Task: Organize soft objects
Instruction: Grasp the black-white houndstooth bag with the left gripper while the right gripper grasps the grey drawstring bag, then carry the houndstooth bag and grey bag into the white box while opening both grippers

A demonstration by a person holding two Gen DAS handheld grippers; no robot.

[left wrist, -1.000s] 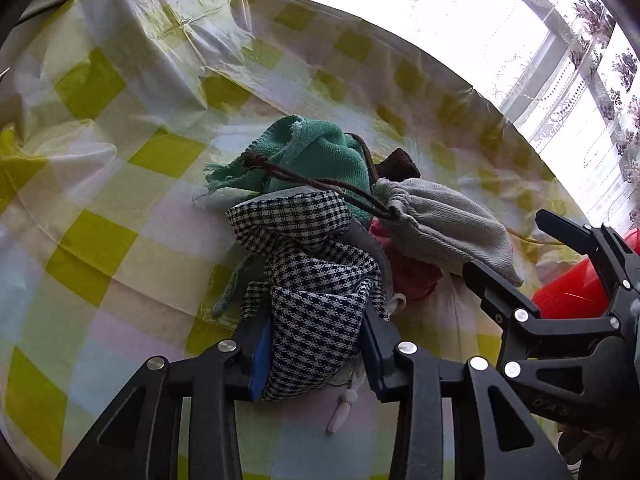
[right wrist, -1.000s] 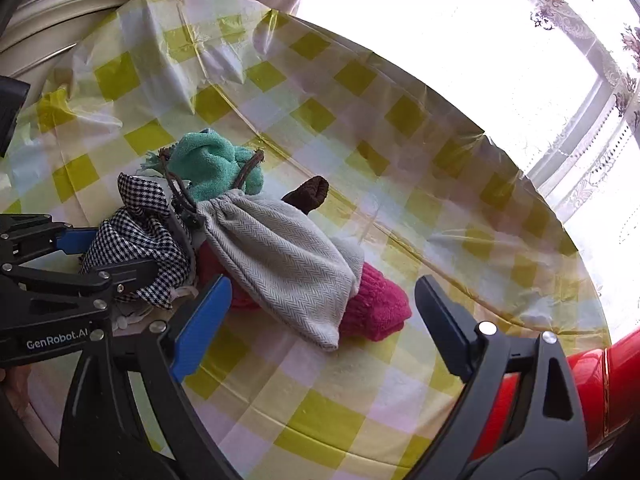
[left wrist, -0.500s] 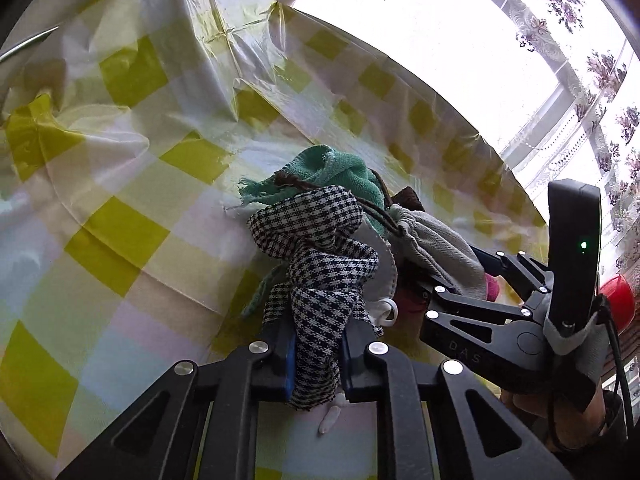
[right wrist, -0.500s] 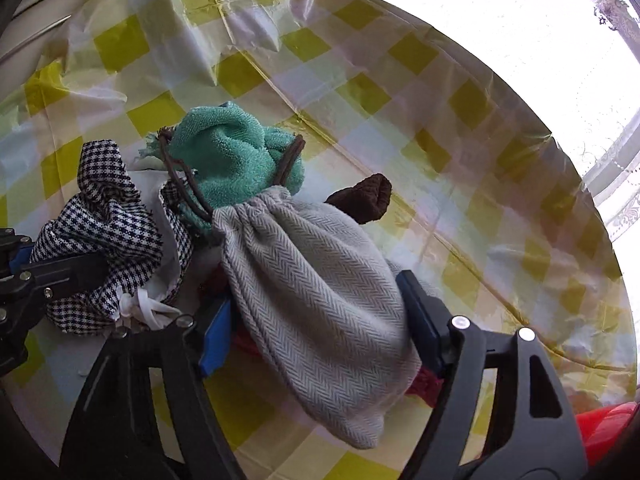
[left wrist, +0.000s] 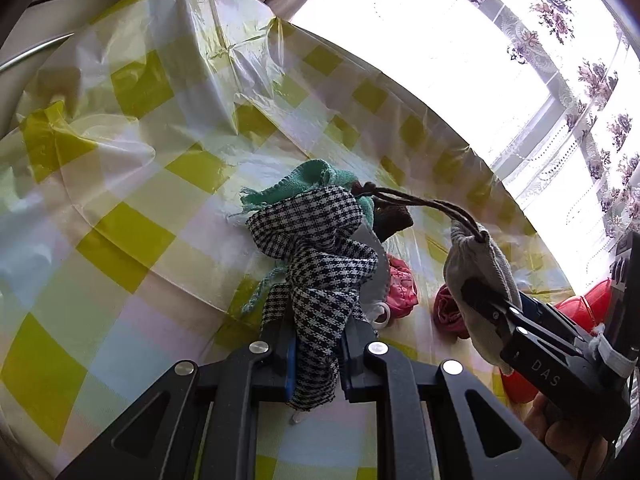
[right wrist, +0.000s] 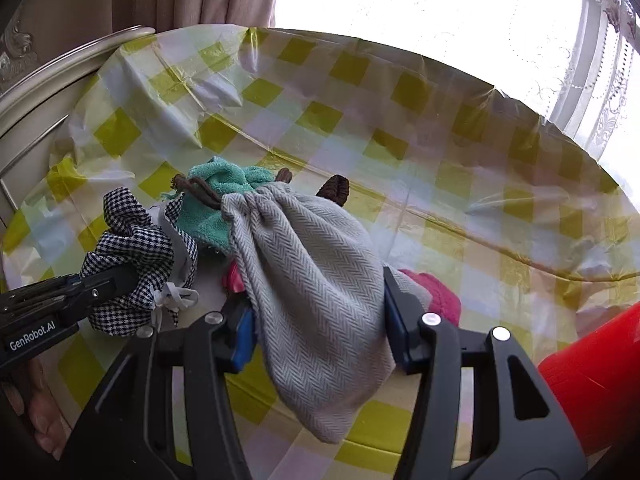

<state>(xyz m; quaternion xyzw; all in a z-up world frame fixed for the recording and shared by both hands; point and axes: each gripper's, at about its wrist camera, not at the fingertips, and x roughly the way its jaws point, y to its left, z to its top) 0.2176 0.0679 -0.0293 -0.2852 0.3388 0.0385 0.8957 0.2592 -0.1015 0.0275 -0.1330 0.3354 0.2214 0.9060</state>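
Observation:
My left gripper (left wrist: 318, 344) is shut on a black-and-white checked cloth (left wrist: 320, 264), which bunches up between its blue pads. My right gripper (right wrist: 318, 328) has a grey herringbone drawstring bag (right wrist: 316, 288) between its pads; the jaws are closing and press on the bag's sides. The bag hangs slightly off the table, and its brown cord (left wrist: 420, 204) stretches back toward the pile. A green towel (right wrist: 224, 184), a brown knitted piece (right wrist: 334, 190) and a pink knitted item (right wrist: 438, 296) lie on the table behind and under the held things.
A wrinkled yellow-and-white checked plastic tablecloth (right wrist: 440, 160) covers the round table. A red container (right wrist: 592, 380) stands at the near right. A bright window with lace curtains lies beyond the far edge, with a beige curtain and carved furniture at the left.
The right jaws have closed in on the grey bag and drawn it up and to the right, off the pink item. The left jaws have pinched tight on the checked cloth.

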